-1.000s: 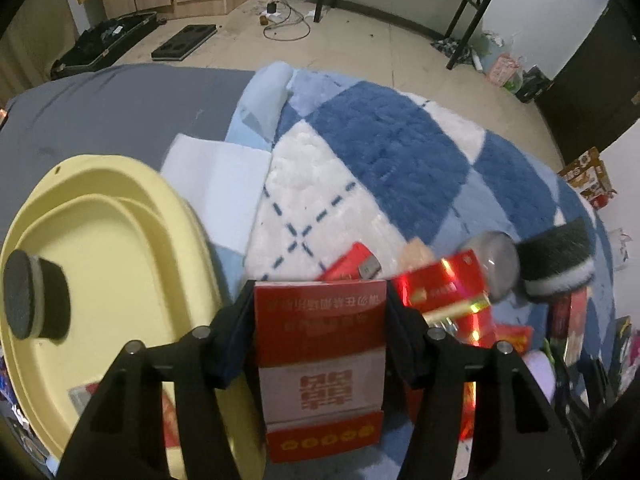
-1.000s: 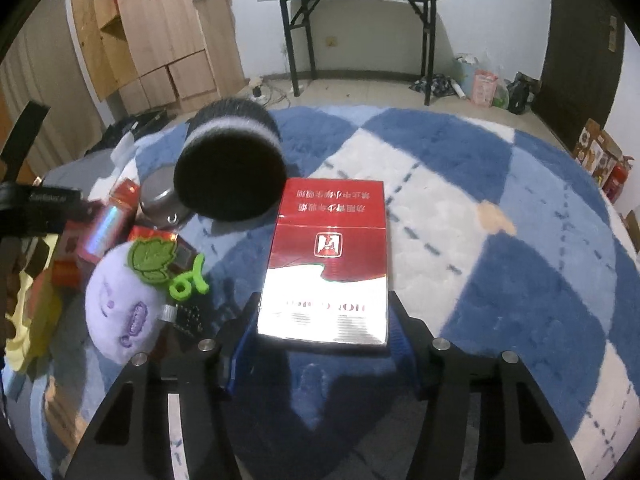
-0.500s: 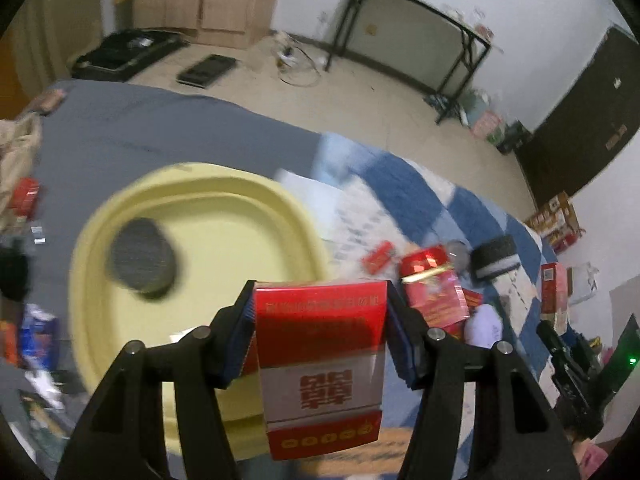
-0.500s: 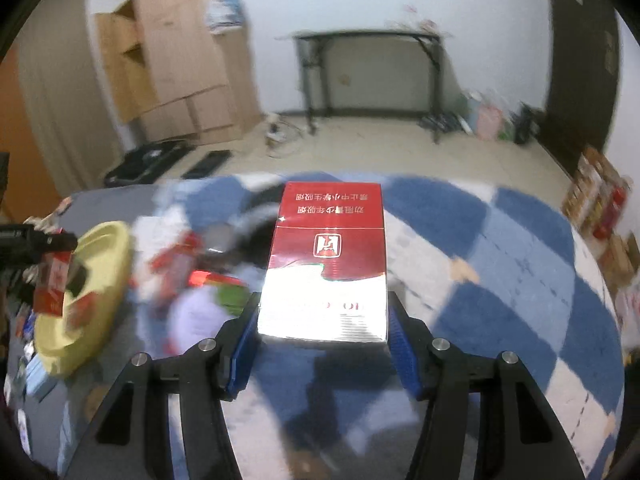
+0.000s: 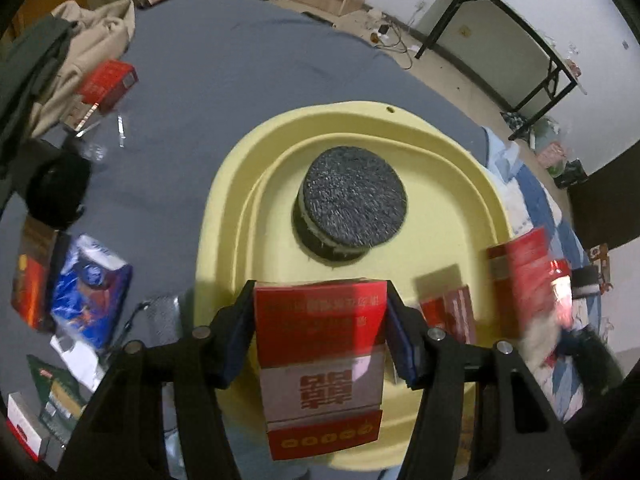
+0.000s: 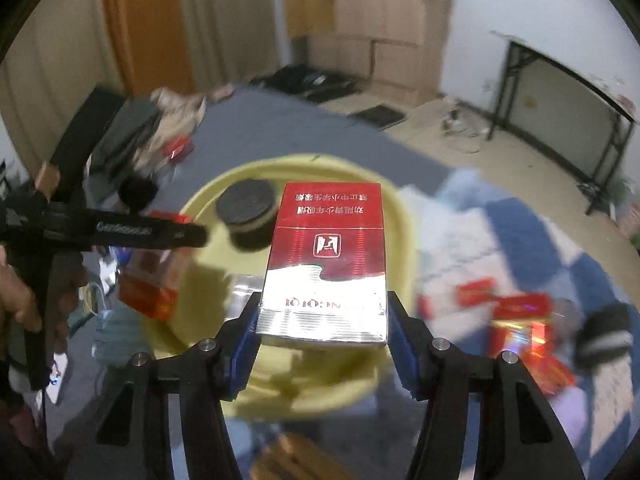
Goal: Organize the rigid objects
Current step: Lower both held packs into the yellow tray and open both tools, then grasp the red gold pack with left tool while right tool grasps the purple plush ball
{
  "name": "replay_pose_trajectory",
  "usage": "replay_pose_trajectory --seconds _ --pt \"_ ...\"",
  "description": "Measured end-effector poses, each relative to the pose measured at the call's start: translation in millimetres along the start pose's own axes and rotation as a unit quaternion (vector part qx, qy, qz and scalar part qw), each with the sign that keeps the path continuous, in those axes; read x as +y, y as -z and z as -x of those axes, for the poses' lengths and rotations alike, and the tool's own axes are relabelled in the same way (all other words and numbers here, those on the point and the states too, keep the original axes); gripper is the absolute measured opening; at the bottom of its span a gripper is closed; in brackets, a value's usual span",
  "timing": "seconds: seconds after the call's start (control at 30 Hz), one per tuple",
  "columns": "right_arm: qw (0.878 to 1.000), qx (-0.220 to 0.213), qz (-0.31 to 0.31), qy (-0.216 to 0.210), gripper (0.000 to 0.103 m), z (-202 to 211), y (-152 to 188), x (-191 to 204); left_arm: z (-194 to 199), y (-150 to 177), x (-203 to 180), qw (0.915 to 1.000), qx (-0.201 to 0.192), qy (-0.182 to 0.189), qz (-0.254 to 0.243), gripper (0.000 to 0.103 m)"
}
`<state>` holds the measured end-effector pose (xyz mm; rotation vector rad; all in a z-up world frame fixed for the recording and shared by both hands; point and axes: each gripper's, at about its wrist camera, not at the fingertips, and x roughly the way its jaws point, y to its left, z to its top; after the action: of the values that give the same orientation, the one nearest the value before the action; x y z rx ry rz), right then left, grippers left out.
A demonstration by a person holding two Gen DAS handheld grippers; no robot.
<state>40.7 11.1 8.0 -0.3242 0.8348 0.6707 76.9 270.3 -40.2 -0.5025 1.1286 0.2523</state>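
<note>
Both red packs over yellow basin

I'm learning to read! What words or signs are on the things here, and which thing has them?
Left gripper's red box: a red double-happiness sign "囍"; the top line is too blurred to read.
Right gripper's red-and-silver box: upside-down Chinese lines and silver letters, not clear enough to read.
Left gripper's arm, seen from the right wrist: white lettering, too blurred to read.

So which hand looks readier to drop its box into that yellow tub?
Probably the left: its tool holds the red-and-white box directly over the yellow plastic tub; the right's box sits nearer the rim.
</note>
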Motion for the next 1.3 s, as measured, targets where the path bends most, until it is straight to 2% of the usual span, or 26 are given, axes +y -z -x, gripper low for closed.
replay_pose_trajectory --seconds 0.17,0.23,0.37,0.43,0.5,0.6,0.63,0.7,0.83,0.97,1.03,1.17,1.3 --pt "0.999 0.043 0.013 0.005 0.057 -51 -5 18 -22 -8 -3 0.9999 0.016 0.000 0.001 0.060" --pt "0.998 0.056 0.015 0.012 0.057 -70 -8 19 -25 -9 -5 0.9999 0.011 -0.006 -0.004 0.060" --pt "0.999 0.049 0.010 0.017 0.058 -86 -13 19 -28 -7 -12 0.9998 0.006 -0.009 -0.014 0.062" --pt "0.999 0.045 0.007 0.015 0.063 -88 -11 20 -26 -9 -11 0.9999 0.006 -0.009 -0.009 0.074" --pt "0.999 0.041 0.007 0.016 0.081 -84 -8 22 -16 -10 -10 1.0000 -0.004 -0.003 -0.006 0.084" --pt "1.000 0.016 -0.004 0.011 0.087 -53 4 19 2 -7 -20 0.9995 -0.026 -0.014 -0.013 0.101" --pt "1.000 0.007 -0.013 0.007 0.089 -41 9 16 10 -4 -27 0.9990 -0.035 -0.016 -0.022 0.103" --pt "0.999 -0.013 -0.030 0.003 0.099 -15 18 8 25 6 -49 0.9975 -0.050 0.002 -0.050 0.103" --pt "0.997 -0.047 -0.054 0.027 0.103 53 45 -22 47 38 -105 0.9937 -0.058 0.035 -0.089 0.103" --pt "0.993 -0.051 -0.081 0.074 0.103 113 77 -69 49 84 -154 0.9864 -0.035 0.082 -0.138 0.103" --pt "0.989 -0.048 -0.099 0.104 0.103 138 95 -97 39 98 -173 0.9847 -0.012 0.092 -0.148 0.103" --pt "0.981 -0.043 -0.145 0.122 0.103 162 116 -135 16 99 -188 0.9880 0.035 0.099 -0.114 0.103" --pt "0.982 -0.044 -0.130 0.131 0.103 149 130 -143 2 86 -202 0.9897 0.048 0.113 -0.075 0.103"
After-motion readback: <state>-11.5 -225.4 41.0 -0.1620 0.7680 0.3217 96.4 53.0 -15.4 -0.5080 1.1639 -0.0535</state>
